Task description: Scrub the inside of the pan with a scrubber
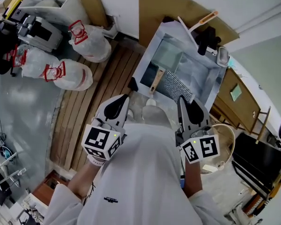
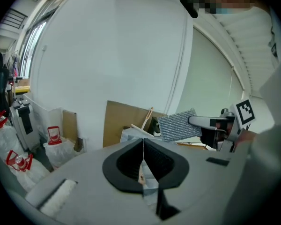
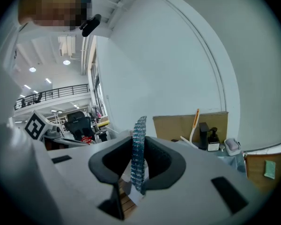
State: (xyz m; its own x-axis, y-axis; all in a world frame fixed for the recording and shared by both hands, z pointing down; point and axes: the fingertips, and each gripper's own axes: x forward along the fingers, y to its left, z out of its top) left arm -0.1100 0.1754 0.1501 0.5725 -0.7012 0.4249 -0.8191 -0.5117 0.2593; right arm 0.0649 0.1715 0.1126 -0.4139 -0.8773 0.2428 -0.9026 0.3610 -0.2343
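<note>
The right hand-held gripper has its black ribbed jaws pinched on a scrubber. The scrubber is a flat grey rectangle of coarse glinting mesh. It stands edge-on between the jaws and sticks out past their tips. It hangs in the air over the near edge of the sink.

The left hand-held gripper has its jaws pressed together with only a thin seam between them, and it holds nothing. It is raised just short of the sink's near left corner. Both grippers are grey moulded shells, each with a marker cube at the back.

The sink is a rectangular basin of dull brushed steel. Inside it, toward the left wall, lies the pan, a pale squarish shape. Its straight wooden handle points toward the person. The scrubber is above the pan's level and not touching it.

On the far rim of the sink stand a black pump bottle and a small soap dish. Brown cardboard leans against the wall behind the sink. Left of the sink the floor is wooden slats, and knotted white plastic bags lie further left.
</note>
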